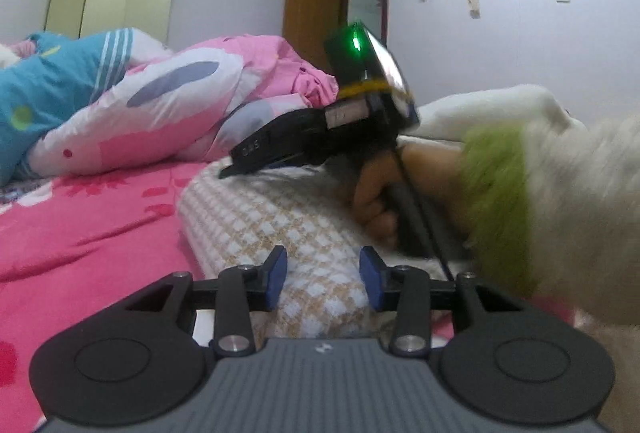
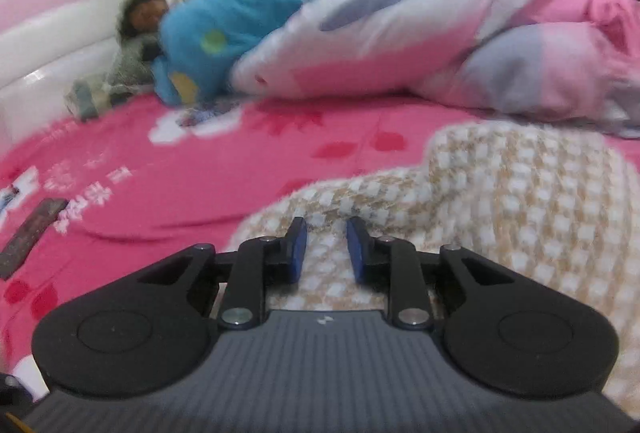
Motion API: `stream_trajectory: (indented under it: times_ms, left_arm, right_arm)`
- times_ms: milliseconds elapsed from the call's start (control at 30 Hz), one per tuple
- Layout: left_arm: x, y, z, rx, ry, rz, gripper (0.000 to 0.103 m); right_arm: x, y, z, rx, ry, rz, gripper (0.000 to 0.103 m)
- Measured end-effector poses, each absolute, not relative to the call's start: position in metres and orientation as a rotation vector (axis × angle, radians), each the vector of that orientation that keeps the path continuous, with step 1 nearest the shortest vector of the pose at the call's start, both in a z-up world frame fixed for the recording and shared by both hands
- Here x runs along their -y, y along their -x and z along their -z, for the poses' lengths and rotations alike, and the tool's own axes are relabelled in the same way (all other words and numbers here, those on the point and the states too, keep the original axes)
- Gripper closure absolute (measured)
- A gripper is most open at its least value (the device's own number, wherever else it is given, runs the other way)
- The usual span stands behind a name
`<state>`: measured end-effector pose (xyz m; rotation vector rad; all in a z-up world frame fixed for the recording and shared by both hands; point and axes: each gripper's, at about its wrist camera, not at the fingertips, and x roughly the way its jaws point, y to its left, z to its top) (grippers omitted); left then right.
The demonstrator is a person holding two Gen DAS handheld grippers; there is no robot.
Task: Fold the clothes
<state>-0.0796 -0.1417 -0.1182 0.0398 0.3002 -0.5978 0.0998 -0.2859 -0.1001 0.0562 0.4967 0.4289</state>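
Your left hand-held gripper (image 1: 323,275) hovers released over the checked sweater (image 1: 288,217) lying on the pink bed (image 1: 80,225). Your right hand-held gripper (image 2: 323,247) is also released, its fingers straddling a fold of the sweater.

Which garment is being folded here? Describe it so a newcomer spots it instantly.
Start at the pink floral bedsheet. In front of the heaped pink and blue quilts lies a knitted garment, directly ahead of both grippers. It alone is beige-and-white checked and fuzzy; everything around it is smooth pink or blue.
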Motion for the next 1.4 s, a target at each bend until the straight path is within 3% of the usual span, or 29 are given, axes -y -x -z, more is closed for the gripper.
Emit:
stream_trajectory:
  times_ms: [567, 833, 1033, 1200, 1400]
  left_arm:
    - [0.143, 0.083, 0.115, -0.316, -0.089, 0.574, 0.058]
    - [0.145, 0.087, 0.115, -0.317, -0.107, 0.565, 0.058]
    - [0.153, 0.090, 0.116, -0.296, -0.147, 0.572, 0.058]
    - [0.149, 0.092, 0.116, -0.299, -0.147, 0.573, 0.058]
    - [0.146, 0.092, 0.118, -0.296, -0.140, 0.577, 0.057]
  right_arm:
    - [0.256, -0.097, 0.097, -0.453, 0.034, -0.376, 0.080]
    - [0.301, -0.064, 0.035, -0.305, -0.003, -0.201, 0.078]
    - [0.367, -0.129, 0.110, -0.593, -0.184, -0.071, 0.076]
    - [0.354, -0.120, 0.089, -0.587, -0.103, -0.012, 0.074]
    - [0.328, -0.108, 0.039, -0.436, -0.076, -0.126, 0.074]
